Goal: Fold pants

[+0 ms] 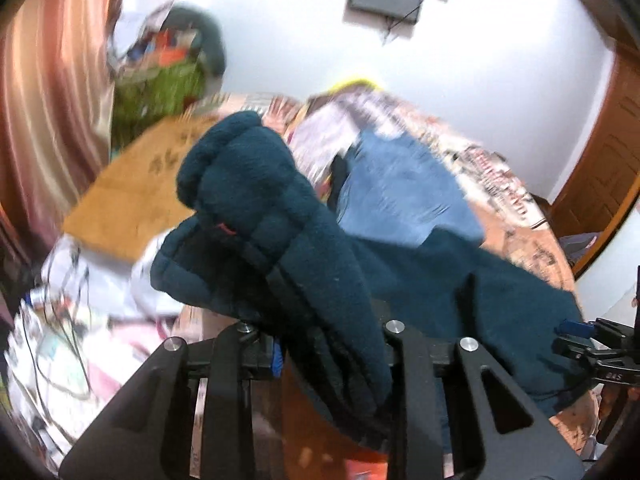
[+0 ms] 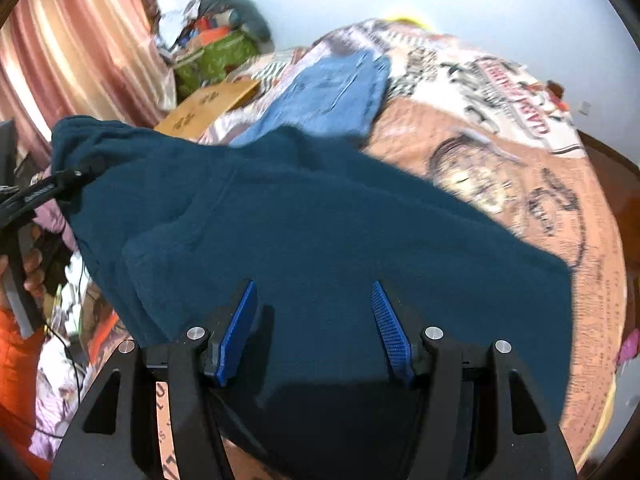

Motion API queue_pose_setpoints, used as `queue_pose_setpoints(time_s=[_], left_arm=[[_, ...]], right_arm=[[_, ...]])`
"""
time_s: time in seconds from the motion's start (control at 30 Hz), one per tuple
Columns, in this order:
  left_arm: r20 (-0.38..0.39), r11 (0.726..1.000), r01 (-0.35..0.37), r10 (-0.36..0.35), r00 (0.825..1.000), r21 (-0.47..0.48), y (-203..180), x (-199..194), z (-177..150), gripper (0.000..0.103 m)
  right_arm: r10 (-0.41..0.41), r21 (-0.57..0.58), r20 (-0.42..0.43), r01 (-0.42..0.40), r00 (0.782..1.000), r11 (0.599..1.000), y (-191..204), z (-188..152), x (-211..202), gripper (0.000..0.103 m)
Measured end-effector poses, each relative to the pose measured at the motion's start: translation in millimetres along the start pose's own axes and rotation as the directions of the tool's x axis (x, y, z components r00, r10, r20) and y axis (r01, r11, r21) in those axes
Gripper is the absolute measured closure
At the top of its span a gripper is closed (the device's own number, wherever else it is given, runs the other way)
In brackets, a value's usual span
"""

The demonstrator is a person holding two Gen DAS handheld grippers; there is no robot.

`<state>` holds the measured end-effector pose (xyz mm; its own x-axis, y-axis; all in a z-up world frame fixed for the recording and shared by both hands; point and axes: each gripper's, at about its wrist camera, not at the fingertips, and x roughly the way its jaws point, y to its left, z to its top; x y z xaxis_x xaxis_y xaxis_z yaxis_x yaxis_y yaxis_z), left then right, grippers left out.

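Pants: dark teal fleece pants (image 2: pixel 304 216) spread over the bed (image 2: pixel 520 200), near its front edge, one end lifted.
Left gripper (image 1: pixel 332 344): jaws clamped on bunched pants.
Right gripper (image 2: pixel 316 328): jaws apart over the pants.
Behind: blue jeans (image 2: pixel 336 92).

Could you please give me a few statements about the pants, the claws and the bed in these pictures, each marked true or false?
1. The pants are dark teal. True.
2. The right claw is clamped shut on the pants. False: its blue pads stand wide apart, with fabric lying between them.
3. The left claw has a bunch of the pants in it. True: cloth covers its fingertips and piles up beyond them.
4. A folded light blue garment lies on the bed beyond the pants. True.
5. The curtain is green. False: it is striped in reddish pink and cream.
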<state>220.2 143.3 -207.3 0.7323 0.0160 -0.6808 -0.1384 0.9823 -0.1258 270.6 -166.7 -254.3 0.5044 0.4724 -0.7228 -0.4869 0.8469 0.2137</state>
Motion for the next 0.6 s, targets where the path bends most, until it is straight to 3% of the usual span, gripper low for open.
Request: queue_pose_setpoints(time_s=[0.17, 0.3, 0.43, 0.53, 0.6], left_arm=[[0.083, 0.995, 0.053, -0.06, 0.995, 0.082, -43.9, -28.3, 30.9, 0.076], [0.117, 0.984, 0.083, -0.102, 0.988, 0.155, -86.3, -45.4, 45.6, 0.076], [0.121, 0.967, 0.104, -0.135, 0.983, 0.232, -126.8, -52.7, 51.6, 0.076], [0.114, 0.95, 0.121, -0.159, 0.981, 0.288, -156.8, -53.4, 51.4, 0.076], [0.098, 0.937, 0.139, -0.179, 0.979, 0.319, -175.3, -50.8, 50.2, 0.077]], right_arm=[[-0.053, 0.054, 0.088, 0.048, 0.995, 0.997, -31.7, -4.0, -41.4, 0.047], [-0.113, 0.085, 0.106, 0.104, 0.988, 0.991, -62.5, -16.0, -65.8, 0.047], [-0.162, 0.108, 0.065, 0.154, 0.985, 0.982, -89.4, -39.1, -73.7, 0.046], [-0.185, 0.127, -0.024, 0.187, 0.982, 0.974, -106.9, -62.9, -58.9, 0.046], [-0.16, 0.145, -0.062, 0.168, 0.985, 0.975, -114.9, -77.0, -47.3, 0.046]])
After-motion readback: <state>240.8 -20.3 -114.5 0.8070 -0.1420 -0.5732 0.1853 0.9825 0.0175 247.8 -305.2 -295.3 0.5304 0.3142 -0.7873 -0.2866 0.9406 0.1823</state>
